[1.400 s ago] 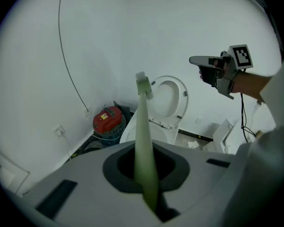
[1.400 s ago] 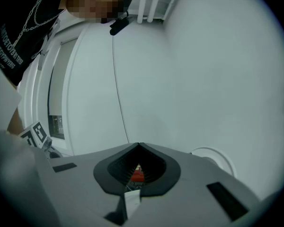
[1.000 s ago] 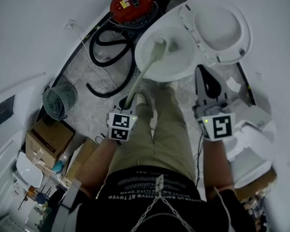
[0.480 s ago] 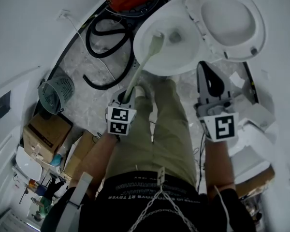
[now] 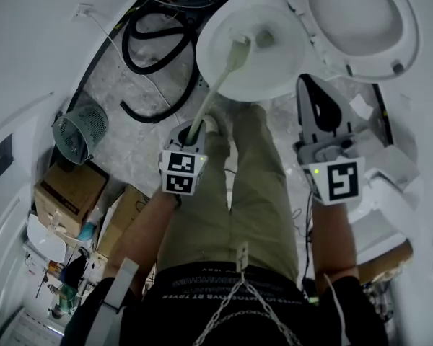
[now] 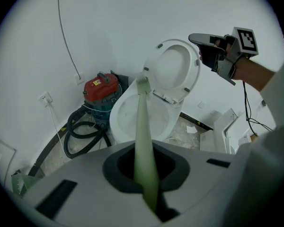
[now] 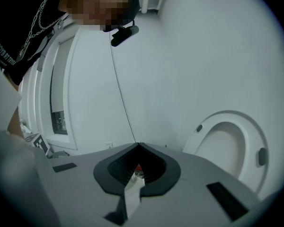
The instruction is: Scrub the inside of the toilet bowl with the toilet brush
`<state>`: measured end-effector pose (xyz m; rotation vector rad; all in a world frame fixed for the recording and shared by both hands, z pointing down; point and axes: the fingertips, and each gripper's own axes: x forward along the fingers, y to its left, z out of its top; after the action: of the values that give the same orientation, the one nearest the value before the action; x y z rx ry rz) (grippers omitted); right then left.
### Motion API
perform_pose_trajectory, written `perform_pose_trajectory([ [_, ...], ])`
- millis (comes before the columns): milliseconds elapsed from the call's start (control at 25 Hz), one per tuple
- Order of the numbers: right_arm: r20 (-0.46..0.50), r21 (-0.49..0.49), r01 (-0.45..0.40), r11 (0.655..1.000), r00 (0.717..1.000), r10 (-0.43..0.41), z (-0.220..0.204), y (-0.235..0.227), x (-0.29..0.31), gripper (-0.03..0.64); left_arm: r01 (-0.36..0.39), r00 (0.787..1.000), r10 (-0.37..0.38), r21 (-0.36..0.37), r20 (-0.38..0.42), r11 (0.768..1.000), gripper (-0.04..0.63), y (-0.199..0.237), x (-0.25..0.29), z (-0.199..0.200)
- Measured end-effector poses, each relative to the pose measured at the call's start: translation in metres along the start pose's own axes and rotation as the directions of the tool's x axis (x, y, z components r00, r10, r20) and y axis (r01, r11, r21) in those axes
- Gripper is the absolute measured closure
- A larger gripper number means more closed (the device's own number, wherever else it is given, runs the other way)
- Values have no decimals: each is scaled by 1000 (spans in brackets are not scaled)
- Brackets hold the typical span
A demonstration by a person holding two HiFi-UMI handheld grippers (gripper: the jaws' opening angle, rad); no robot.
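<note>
Head view: left gripper (image 5: 195, 137) clamped on the brush (image 5: 218, 83), its head ahead inside the bowl (image 5: 204, 52), apparently mid-scrub; next, sweep the wall; right gripper (image 5: 312, 85) idles, jaws together.

I count two grippers, left gripper (image 5: 193, 134) and right gripper (image 5: 312, 89), one toilet brush (image 5: 218, 85) in the left jaws, one toilet bowl (image 5: 281, 58) ahead, one red vacuum cleaner (image 6: 100, 88) beyond, one wire basket (image 5: 79, 132) and two cardboard boxes (image 5: 68, 192) off the left gripper's left.
</note>
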<state>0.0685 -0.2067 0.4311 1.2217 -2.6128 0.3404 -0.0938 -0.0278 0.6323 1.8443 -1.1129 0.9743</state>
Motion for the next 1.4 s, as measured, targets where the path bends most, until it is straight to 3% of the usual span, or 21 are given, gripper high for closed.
perform_pose_trajectory([
  [320,-30,1,-11,1000,999,11,-28,-3,9,614,9,993,-19,-82,-114,997,594,3,36,-30],
  [520,-40,7,-21,1000,999,21,-35,-6,9,614,-38,972,17,-84,-234,996,594,9,58,-55],
  [720,-45,2,-31,1000,999,31,-39,-7,9,614,-58,968,36,-81,-250,995,594,15,81,-56],
  [1120,-58,4,-44,999,997,45,-42,-17,12,614,-108,919,37,-161,-392,981,594,30,125,-63],
  [1400,-50,17,-55,998,997,56,-41,-28,11,614,-183,883,88,-166,-461,969,594,55,131,-59],
])
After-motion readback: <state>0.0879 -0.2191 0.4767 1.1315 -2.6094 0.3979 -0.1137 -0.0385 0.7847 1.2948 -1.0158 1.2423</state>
